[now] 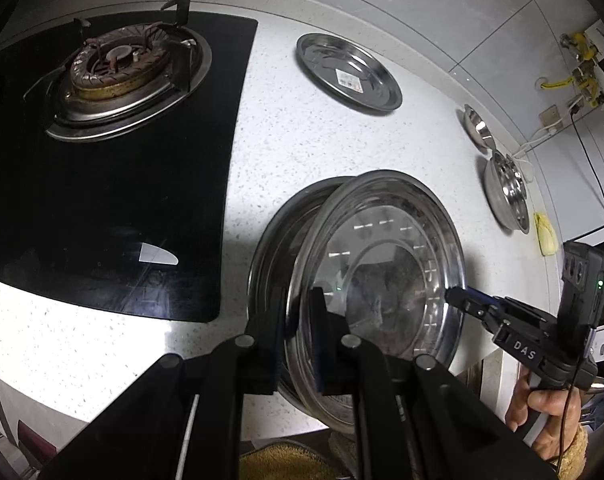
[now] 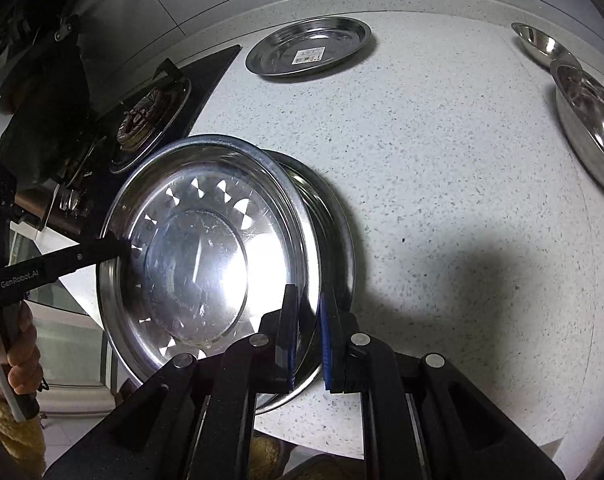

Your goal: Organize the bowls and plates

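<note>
A large steel plate point(image 1: 382, 272) is held just above a second steel plate point(image 1: 273, 248) on the white counter. My left gripper point(image 1: 297, 336) is shut on its near-left rim. My right gripper point(image 2: 308, 332) is shut on the opposite rim; it also shows in the left wrist view point(image 1: 458, 296). The held plate point(image 2: 197, 256) overlaps the lower plate point(image 2: 338, 232). A third steel plate point(image 1: 348, 72) with a label lies at the back of the counter point(image 2: 308, 46). Two steel bowls point(image 1: 506, 192) point(image 1: 478, 126) sit at the right.
A black gas hob point(image 1: 113, 152) with a burner point(image 1: 117, 64) lies left of the plates. A yellow cloth point(image 1: 546, 232) lies beside the bowls. A tiled wall with gas pipes point(image 1: 582, 68) runs behind the counter. The counter's front edge is just below my grippers.
</note>
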